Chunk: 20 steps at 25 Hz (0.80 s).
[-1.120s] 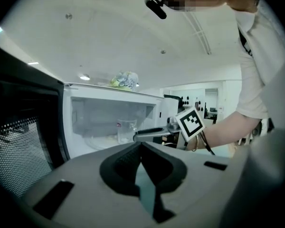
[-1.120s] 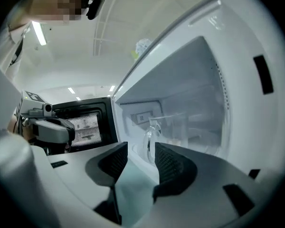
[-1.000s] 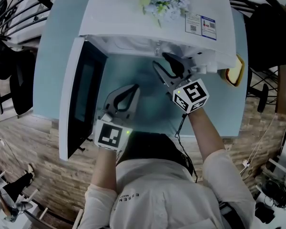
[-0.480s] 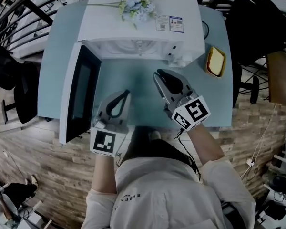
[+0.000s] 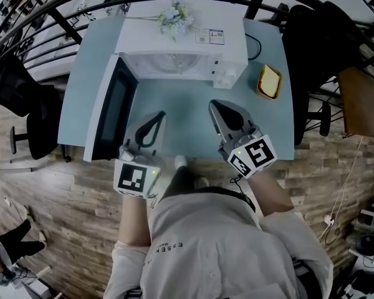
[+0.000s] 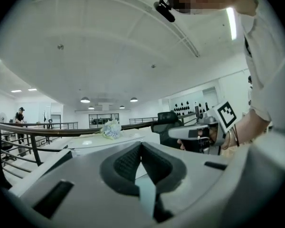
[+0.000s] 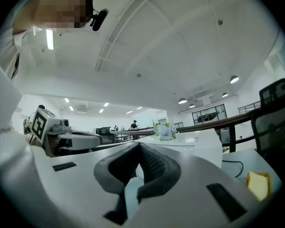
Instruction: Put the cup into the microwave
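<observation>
While the microwave (image 5: 230,45) stands open at the top centre of the head view: its door (image 5: 109,114) swings out to the left and down the frame, and neither gripper is inside the oven
Cup: not in either gripper and not on the bare table (image 5: 193,104); the white cavity (image 5: 174,64) is too pale to pick it out, so it is probably in there, though that cannot be confirmed
Left gripper (image 5: 161,113): jaws together with nothing between them; its own view shows the pads meeting at the tip
Right gripper (image 5: 215,103): jaws have just been closing and now meet, with nothing between them
Step in hand: judged to be the moment after placing, with both hands clear of the oven and the door not yet closed
Doing it well: keep both tips above the table and off the door's free edge; if the door comes next, the left gripper is nearer, and a slow push on the door's outer face should swing it without jolting anything inside
Hand pose: both forearms rise from the bottom of the frame, bent at the elbow; both grippers point up the frame toward the microwave, roughly level, over the table's near edge, left of centre and right of centre, well apart
Nearby: flowers (image 5: 176,18) on the microwave top; a yellow object (image 5: 269,81) on the table to its right
</observation>
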Each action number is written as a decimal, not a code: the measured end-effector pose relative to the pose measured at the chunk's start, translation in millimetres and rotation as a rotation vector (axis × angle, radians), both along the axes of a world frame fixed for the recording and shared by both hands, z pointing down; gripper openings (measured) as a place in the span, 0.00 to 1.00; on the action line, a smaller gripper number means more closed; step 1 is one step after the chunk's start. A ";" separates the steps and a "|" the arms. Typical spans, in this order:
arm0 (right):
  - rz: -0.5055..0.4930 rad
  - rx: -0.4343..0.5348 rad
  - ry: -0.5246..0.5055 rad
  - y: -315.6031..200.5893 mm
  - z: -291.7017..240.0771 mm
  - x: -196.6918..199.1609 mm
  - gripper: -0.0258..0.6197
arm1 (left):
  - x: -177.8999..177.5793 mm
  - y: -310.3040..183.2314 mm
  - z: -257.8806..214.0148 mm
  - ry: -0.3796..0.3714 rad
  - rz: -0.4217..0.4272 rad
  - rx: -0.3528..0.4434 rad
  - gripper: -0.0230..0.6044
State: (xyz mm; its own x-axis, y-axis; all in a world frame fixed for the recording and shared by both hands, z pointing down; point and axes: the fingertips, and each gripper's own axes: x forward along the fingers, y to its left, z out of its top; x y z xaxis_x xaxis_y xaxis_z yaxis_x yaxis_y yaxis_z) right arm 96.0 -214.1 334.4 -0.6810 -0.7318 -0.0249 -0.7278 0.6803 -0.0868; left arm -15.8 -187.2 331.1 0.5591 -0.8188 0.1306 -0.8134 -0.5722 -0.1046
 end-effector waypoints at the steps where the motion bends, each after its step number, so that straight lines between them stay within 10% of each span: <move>1: 0.008 0.008 0.019 5.8 -2.5 2.2 0.06 | -0.3 4.1 -5.5 0.001 -0.004 0.010 0.04; 20: 0.019 0.075 0.087 30.9 -16.9 11.3 0.06 | -2.7 18.8 -24.8 -0.020 -0.028 0.061 0.04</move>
State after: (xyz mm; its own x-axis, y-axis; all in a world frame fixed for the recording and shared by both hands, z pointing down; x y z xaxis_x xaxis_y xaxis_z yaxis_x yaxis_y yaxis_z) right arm 107.2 -183.2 317.5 -0.6689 -0.7430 -0.0220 -0.7433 0.6684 0.0279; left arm -18.5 -168.4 306.2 0.5333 -0.8410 0.0912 -0.8266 -0.5410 -0.1549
